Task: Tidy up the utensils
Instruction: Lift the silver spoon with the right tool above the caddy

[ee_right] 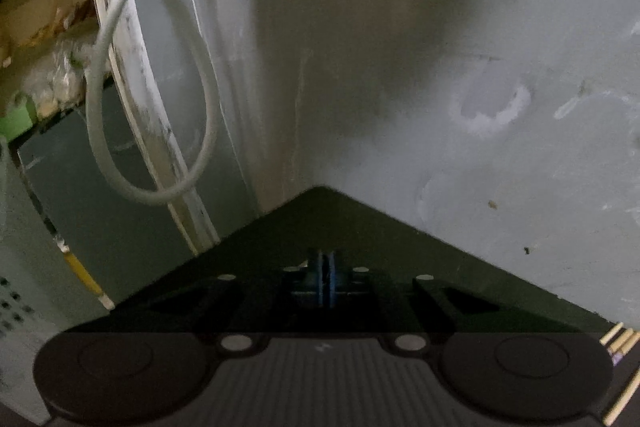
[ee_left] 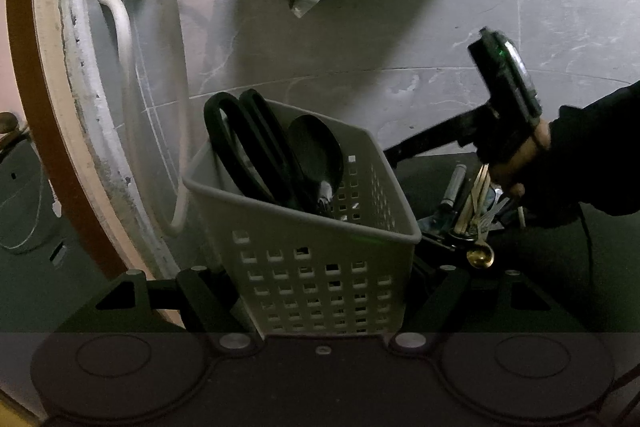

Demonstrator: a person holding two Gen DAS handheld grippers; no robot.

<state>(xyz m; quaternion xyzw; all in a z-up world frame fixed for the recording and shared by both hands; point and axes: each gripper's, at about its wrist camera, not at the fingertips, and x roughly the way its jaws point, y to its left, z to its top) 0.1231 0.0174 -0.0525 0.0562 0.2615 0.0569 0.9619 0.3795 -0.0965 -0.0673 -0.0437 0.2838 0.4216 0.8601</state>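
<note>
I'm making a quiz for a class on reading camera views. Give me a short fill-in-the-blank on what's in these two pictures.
1. The left tongs are closed on a perforated white ____.
2. Standing in the basket beside the black spoon is a pair of black ____.
3. The gold spoon lies ____ the basket, among the loose utensils.
4. The right tongs are shut and hold ____.

Missing words: basket; scissors; outside; nothing
</note>
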